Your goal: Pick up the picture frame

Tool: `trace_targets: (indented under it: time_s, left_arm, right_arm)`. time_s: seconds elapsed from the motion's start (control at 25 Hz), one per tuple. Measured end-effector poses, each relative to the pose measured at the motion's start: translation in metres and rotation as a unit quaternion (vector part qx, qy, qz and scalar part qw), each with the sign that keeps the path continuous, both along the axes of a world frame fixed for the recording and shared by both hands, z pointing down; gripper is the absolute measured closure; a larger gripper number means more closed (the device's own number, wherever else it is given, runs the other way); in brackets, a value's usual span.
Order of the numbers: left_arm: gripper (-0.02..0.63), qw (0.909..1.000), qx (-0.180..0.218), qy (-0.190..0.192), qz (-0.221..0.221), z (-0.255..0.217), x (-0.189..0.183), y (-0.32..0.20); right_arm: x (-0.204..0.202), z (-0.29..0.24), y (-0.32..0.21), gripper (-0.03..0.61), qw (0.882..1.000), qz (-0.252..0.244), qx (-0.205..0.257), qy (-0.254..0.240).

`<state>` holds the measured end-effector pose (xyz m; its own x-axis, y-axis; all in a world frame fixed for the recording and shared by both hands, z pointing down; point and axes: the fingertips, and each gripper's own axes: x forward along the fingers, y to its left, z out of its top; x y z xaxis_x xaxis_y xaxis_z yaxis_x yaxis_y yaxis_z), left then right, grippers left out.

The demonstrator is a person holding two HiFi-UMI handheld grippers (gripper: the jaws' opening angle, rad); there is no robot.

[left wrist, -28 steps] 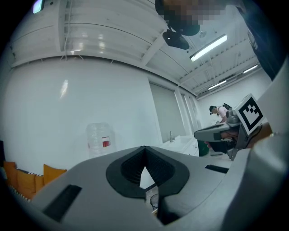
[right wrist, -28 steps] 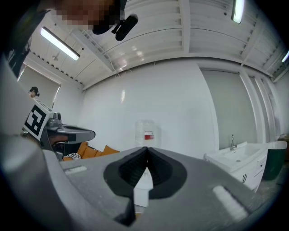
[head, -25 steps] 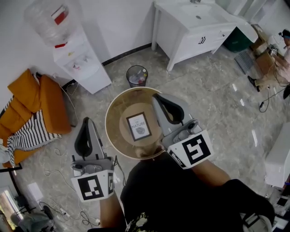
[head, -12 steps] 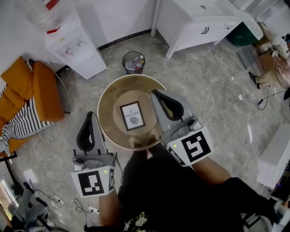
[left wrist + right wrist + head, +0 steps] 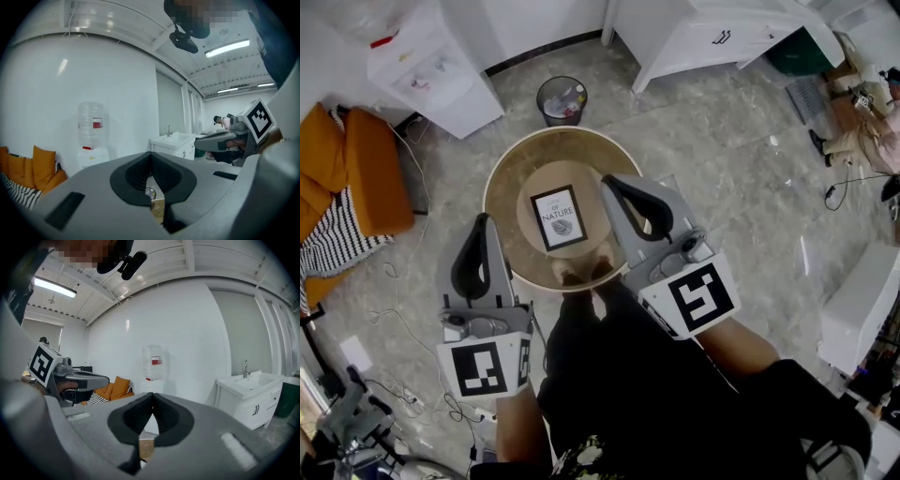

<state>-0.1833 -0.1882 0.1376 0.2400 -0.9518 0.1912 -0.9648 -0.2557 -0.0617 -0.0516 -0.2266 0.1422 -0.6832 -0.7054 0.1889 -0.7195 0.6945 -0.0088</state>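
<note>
Left gripper [image 5: 481, 221]: jaws pressed fully together, nothing between them. Hangs just outside the left rim of the round table [image 5: 508, 155], pointing away from the person. Right gripper [image 5: 607, 181]: likewise closed tight and empty-handed. Reaches over the right part of the table, its tip just beside the right edge of the picture frame [image 5: 559, 217], apart from it as far as can be told from above.

Picture frame: flat on the table's inner brown disc, near the middle, black border, white sheet with print and a small grey figure, slightly turned. Lies between the two grippers, nearer the right one.

Beyond the table, on the marble floor: a black waste bin [image 5: 562, 99] with rubbish inside, just past the far rim. Further left, a white water dispenser [image 5: 422, 75] against the wall. At far left, an orange sofa [image 5: 358, 167] with a striped cloth [image 5: 337, 246] draped over it. At upper right, a white vanity cabinet [image 5: 712, 37].
</note>
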Motion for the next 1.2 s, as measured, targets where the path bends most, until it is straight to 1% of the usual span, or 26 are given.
trace_targets:
  time_s: [0.2,0.48,0.76,0.92,1.2]
  left_arm:
    - [0.617,0.9997,-0.016,0.021,0.0,0.017,0.003,-0.004]
    - [0.617,0.9994,-0.031,0.015,-0.002,0.034,0.002,-0.009]
    - [0.617,0.9993,-0.037,0.004,-0.008,0.054,0.002,-0.007]
    - [0.617,0.999,-0.044,0.007,-0.009,0.07,0.001,-0.003]
    - [0.617,0.9978,-0.063,0.018,-0.007,0.096,-0.002,0.005]
  right_arm:
    - [-0.005,0.016,0.001,0.581,1.0,-0.01,-0.027,0.006]
    - [-0.003,0.04,-0.006,0.581,0.999,-0.014,-0.031,0.008]
    - [-0.005,0.068,-0.003,0.581,0.998,-0.016,-0.062,0.011]
    - [-0.006,0.081,0.002,0.581,0.997,-0.016,-0.075,0.009]
    - [-0.005,0.094,0.007,0.581,0.997,-0.013,-0.072,0.021]
